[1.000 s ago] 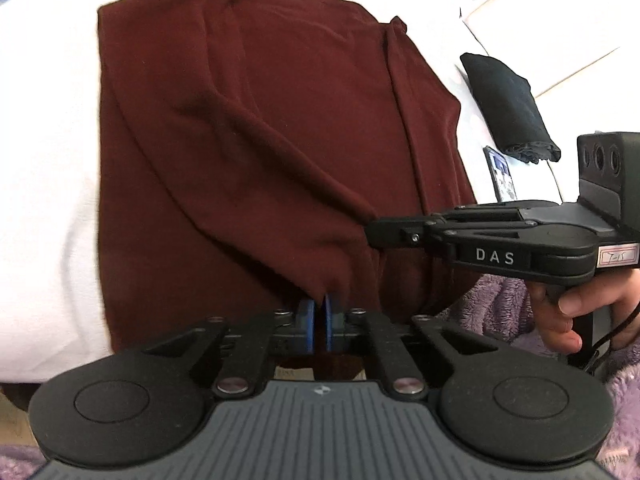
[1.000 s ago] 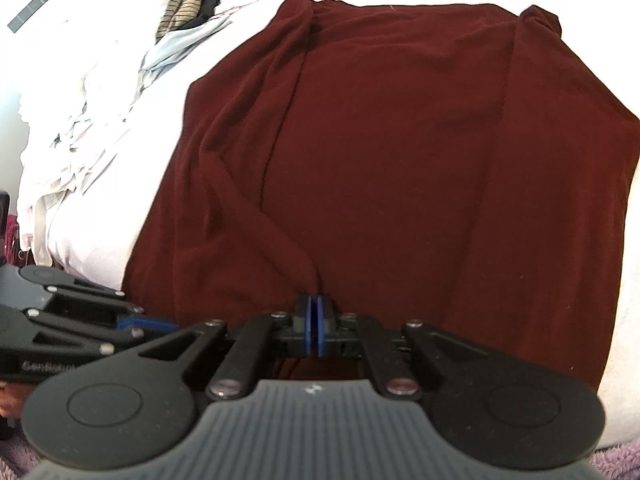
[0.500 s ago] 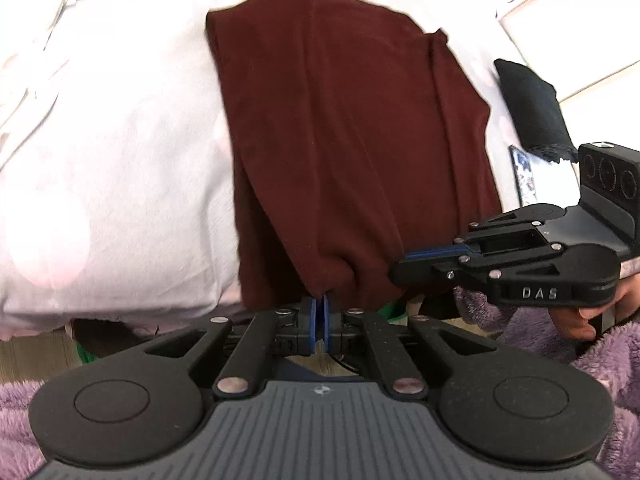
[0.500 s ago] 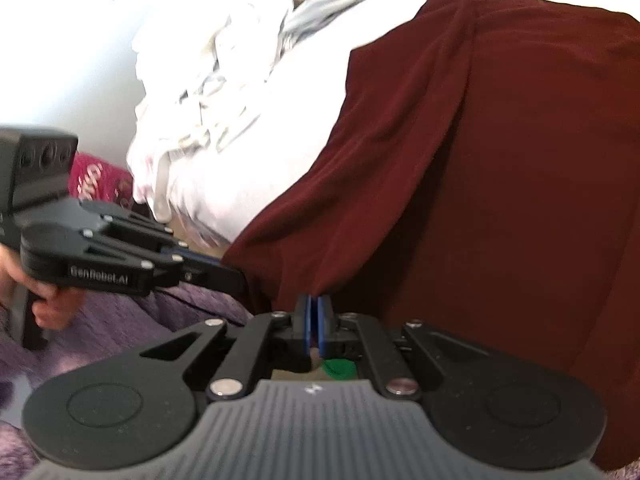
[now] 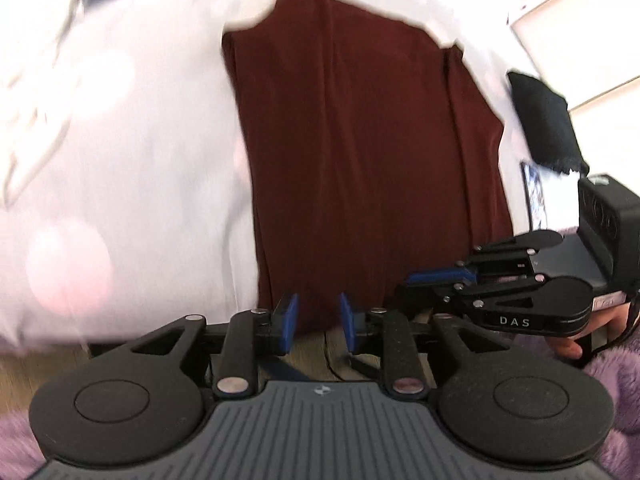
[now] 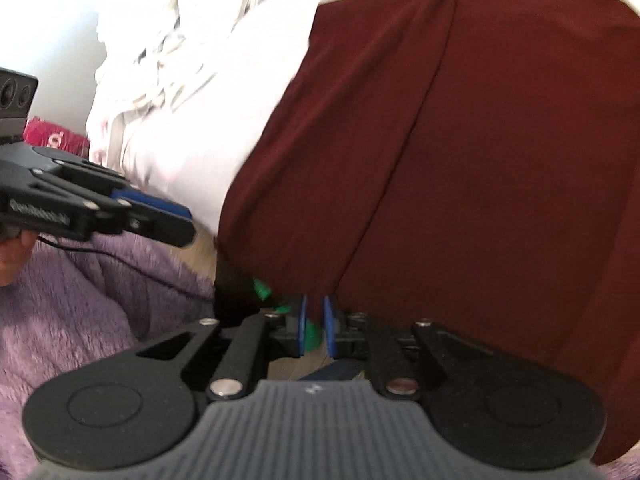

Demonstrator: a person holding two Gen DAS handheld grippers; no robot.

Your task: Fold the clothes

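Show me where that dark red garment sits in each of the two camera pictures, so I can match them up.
Left wrist view: the dark red garment fills the middle, running from the top down to the left gripper, whose jaws are opening.
Right wrist view: it fills the right half, above the right gripper, also opening.
Shared landmark: the white bedsheet lies left of the garment in both.

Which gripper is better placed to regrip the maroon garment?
Right gripper, marginally: the garment's hem hangs just above its opening jaws. Left gripper's opening jaws stand nearer the hem's corner.
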